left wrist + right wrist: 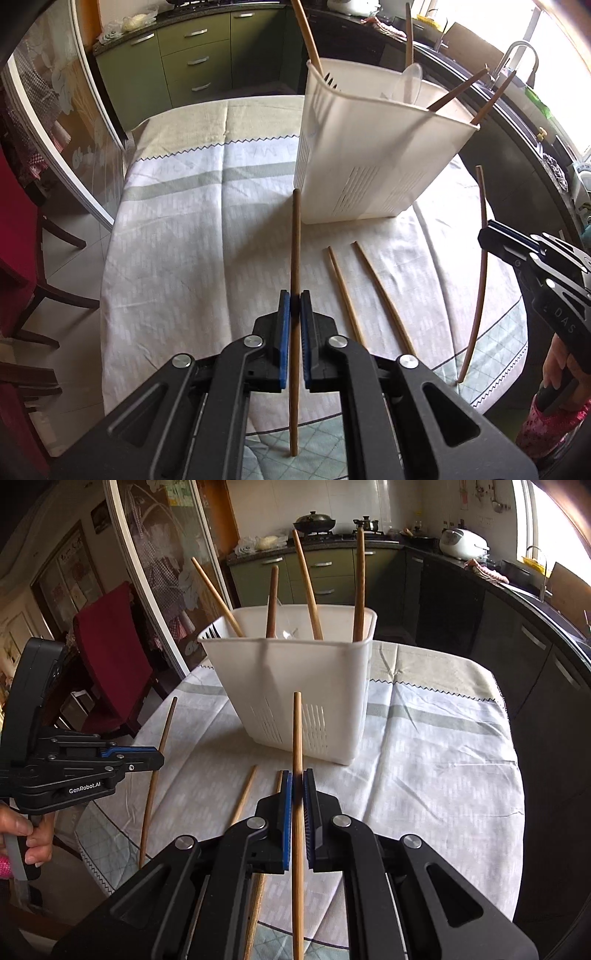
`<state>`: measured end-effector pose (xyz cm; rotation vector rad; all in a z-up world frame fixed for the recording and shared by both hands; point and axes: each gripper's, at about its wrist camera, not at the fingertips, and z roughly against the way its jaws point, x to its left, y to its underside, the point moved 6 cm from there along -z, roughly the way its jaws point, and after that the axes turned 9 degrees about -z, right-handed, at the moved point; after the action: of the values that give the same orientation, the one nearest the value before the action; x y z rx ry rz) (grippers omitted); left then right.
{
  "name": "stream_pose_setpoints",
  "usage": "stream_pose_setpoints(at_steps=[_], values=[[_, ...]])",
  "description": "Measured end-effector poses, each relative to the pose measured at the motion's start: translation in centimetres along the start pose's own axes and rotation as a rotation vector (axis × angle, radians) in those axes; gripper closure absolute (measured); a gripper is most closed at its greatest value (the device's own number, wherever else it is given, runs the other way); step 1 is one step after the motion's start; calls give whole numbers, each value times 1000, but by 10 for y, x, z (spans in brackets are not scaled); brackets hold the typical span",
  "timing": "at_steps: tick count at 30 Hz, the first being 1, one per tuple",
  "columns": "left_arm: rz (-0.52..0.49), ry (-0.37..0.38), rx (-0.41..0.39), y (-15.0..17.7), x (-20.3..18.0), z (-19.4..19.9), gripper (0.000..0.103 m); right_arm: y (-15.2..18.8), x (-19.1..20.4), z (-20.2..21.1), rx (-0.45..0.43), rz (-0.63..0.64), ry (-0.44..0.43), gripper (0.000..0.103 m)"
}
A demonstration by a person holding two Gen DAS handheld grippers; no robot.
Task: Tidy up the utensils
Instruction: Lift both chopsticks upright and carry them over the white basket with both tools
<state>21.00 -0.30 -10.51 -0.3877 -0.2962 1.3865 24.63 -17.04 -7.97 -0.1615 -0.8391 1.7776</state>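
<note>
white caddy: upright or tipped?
Upright. The white caddy stands on its base on the tablecloth, open top up, with chopsticks standing inside.

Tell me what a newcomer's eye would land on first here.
Each claw is shut on an upright wooden chopstick: left claw, right claw. Behind them a white slotted utensil basket stands on the tablecloth, wooden handles poking out; two loose chopsticks lie before it.
</note>
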Motion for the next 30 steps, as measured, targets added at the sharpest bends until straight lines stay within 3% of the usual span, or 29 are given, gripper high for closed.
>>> stream_pose_setpoints(at_steps=[8, 15, 30], values=[[-25, -16, -102, 2, -9, 48, 97, 0, -8, 57, -110, -15, -20, 96], [-51, -22, -125, 9, -15, 61, 97, 14, -10, 90, -148, -21, -34, 96], [-79, -26, -169, 18, -23, 82, 97, 26, -11, 113, -166, -12, -41, 96]])
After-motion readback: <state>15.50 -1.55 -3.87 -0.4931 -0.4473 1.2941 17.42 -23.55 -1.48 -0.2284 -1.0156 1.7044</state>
